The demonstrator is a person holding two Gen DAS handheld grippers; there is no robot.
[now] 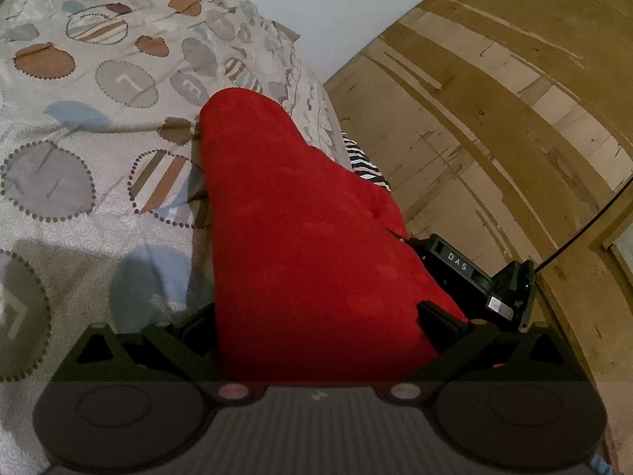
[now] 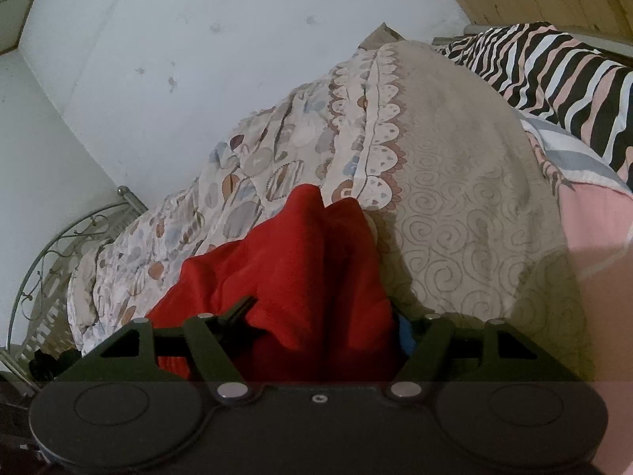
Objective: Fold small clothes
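Room, left wrist view: bed sheet (image 1: 99,126) with round dotted shapes fills the 9 to 12 o'clock side; a pale wall (image 1: 336,12) sits at 12 o'clock and a worn wooden board (image 1: 514,118) at 2 o'clock.
Writing: the letters "DAS" are on the right gripper (image 1: 474,273) at 4 o'clock; one sheet circle shows an "L" shape and one an "E".
Red cloth: the red cloth (image 1: 300,229) runs from the middle down to 6 o'clock, into the left gripper (image 1: 316,328).
Left fingers: cloth hides the tips, so I cannot tell if they pinch it.
Edges: the bed edge runs beside the red cloth at 1 o'clock, with a striped cloth (image 1: 364,162) peeking out; open sheet lies at 9 o'clock.

Room, right wrist view: pale wall (image 2: 198,59) at 11 o'clock, metal bed frame (image 2: 59,245) at 8 o'clock.
Bedding: swirly pillow (image 2: 455,198) at 2 o'clock, zebra striped cloth (image 2: 554,79) at 1 o'clock.
Red cloth: bunched red cloth (image 2: 300,277) from the middle to 6 o'clock, in the right gripper (image 2: 316,332).
Right fingers: tips are hidden, so I cannot tell.
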